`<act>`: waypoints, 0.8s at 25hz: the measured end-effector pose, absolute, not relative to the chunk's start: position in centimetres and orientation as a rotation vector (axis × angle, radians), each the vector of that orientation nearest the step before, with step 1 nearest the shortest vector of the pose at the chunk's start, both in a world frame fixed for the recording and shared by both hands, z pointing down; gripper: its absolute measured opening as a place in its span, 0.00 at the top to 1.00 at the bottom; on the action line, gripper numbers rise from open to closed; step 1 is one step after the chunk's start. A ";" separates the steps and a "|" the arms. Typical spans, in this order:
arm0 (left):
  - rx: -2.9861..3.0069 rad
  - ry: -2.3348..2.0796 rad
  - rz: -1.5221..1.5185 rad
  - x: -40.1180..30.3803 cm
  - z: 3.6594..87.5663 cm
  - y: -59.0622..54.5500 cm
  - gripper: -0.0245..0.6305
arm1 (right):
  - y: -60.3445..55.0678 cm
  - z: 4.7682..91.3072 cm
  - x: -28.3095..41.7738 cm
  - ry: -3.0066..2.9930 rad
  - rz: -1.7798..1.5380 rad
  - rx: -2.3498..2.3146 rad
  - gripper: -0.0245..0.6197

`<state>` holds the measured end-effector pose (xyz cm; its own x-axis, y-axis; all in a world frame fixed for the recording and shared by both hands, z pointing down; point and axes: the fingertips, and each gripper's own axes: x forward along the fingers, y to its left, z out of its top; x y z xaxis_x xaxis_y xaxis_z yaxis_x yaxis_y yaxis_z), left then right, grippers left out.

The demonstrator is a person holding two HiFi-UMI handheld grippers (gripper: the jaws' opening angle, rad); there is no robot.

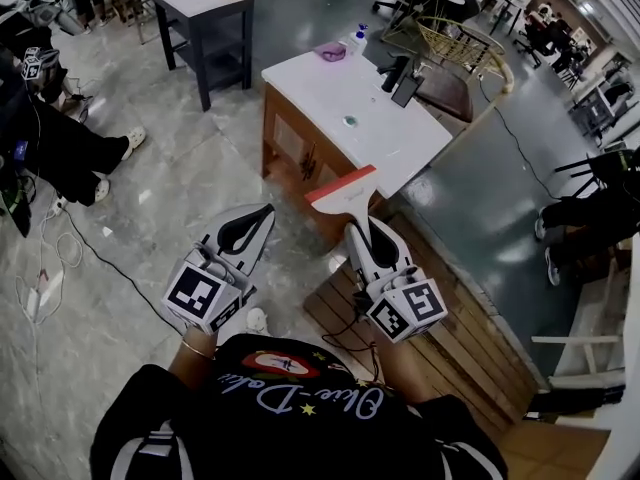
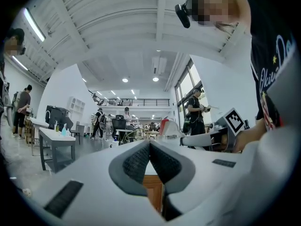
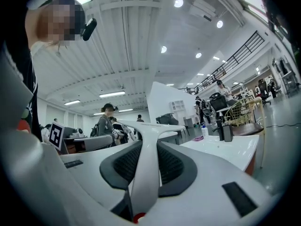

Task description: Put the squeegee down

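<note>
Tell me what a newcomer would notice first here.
The squeegee, white with a red blade edge, juts forward mid-frame in the head view, clamped by its handle in the right tool. The left tool beside it is shut and empty; a white table stands just ahead.

The hall is evenly bright under round ceiling lamps [image 3: 178,2] and strip lights [image 2: 34,25] high above both tongs, and the polished floor [image 1: 180,198] left of the left gripper [image 1: 262,213] gives back a pale sheen with only faint shadows. Both gripper views bow hard into dark rounded corners. The near shell of the right gripper [image 3: 146,142] looks soft, while the hall beyond stays fairly sharp.
</note>
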<state>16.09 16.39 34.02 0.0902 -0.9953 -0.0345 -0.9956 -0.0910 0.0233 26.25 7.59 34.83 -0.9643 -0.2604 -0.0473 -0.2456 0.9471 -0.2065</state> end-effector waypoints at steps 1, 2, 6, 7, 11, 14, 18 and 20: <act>-2.322 2.107 0.065 15.8 34.1 16.4 0.97 | 7.6 34.9 26.0 3.026 -0.309 -0.404 0.79; -2.329 2.101 0.066 15.5 34.2 16.4 0.97 | 7.7 35.0 25.8 3.025 -0.311 -0.413 0.79; -2.352 2.082 0.069 14.5 34.4 16.4 0.97 | 7.7 35.1 24.8 3.024 -0.307 -0.438 0.79; -2.355 2.080 0.069 14.2 34.5 16.4 0.97 | 7.8 35.2 24.5 3.024 -0.305 -0.441 0.79; -2.363 2.088 0.078 12.8 34.6 16.8 0.97 | 8.0 35.1 23.4 3.018 -0.309 -0.455 0.79; -2.355 2.096 0.097 11.6 34.4 17.1 0.97 | 8.2 35.1 22.6 3.023 -0.309 -0.464 0.80; -2.363 2.087 0.098 10.9 34.8 17.2 0.97 | 8.2 35.4 21.6 3.029 -0.308 -0.464 0.79; -2.366 2.082 0.105 10.4 34.9 17.3 0.97 | 8.2 35.4 21.1 3.027 -0.307 -0.466 0.79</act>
<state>10.36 17.26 34.95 0.1257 -0.9912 -0.0423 -0.9904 -0.1279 0.0525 21.07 8.22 35.41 -0.9522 -0.3039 -0.0321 -0.2913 0.9343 -0.2055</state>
